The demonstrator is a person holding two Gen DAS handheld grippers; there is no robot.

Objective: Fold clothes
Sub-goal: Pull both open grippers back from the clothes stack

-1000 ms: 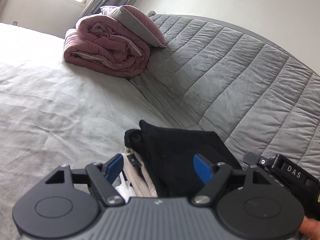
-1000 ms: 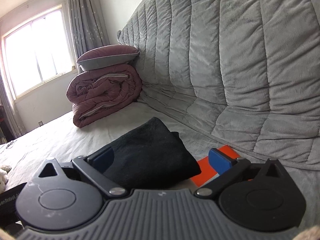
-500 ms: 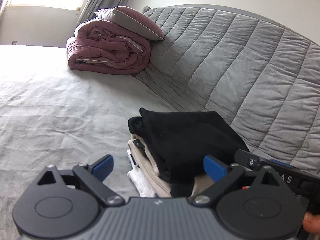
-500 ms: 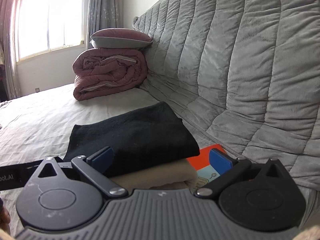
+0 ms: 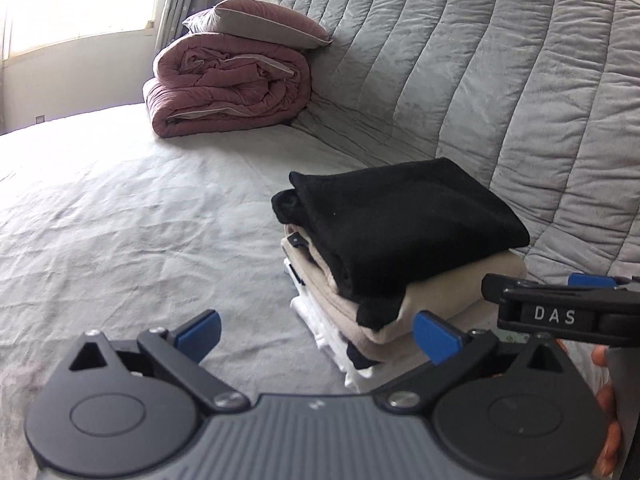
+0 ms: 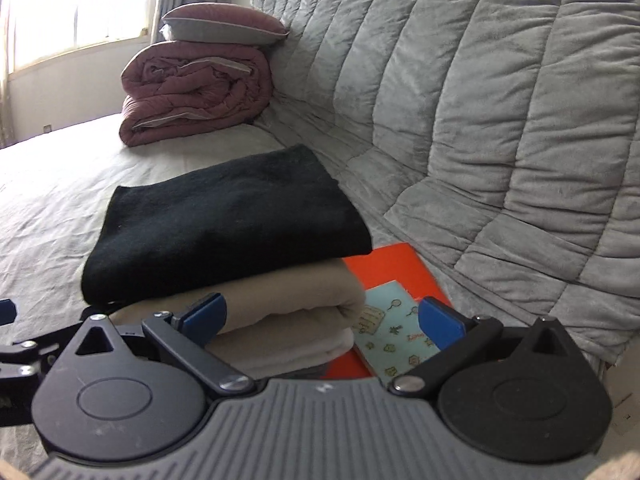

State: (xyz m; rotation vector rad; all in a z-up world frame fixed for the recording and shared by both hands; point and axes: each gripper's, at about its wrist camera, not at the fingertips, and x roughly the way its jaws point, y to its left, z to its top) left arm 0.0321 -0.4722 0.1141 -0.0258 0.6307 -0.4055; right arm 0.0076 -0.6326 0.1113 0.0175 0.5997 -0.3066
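Observation:
A stack of folded clothes sits on the bed, with a black garment (image 5: 400, 220) on top, a beige one (image 5: 448, 284) under it and white ones (image 5: 328, 320) at the bottom. My left gripper (image 5: 318, 332) is open, just short of the stack's near left corner, with nothing between its fingers. The right gripper's arm (image 5: 560, 308) reaches in at the stack's right side. In the right wrist view the black garment (image 6: 224, 220) and beige garment (image 6: 288, 312) lie just ahead. My right gripper (image 6: 322, 320) is open, and its pads press on nothing.
An orange folder (image 6: 396, 264) with a pale blue notebook (image 6: 392, 332) lies beside the stack against the quilted grey cover (image 5: 500, 100). A rolled pink duvet (image 5: 228, 84) with a pillow (image 5: 260, 20) sits at the far end. Wrinkled grey sheet (image 5: 140, 240) spreads to the left.
The left gripper's jaws widened and drew back from the black garment, which stays on the stack. The right gripper also backed off, showing the beige layer and notebook. Both views rolled level.

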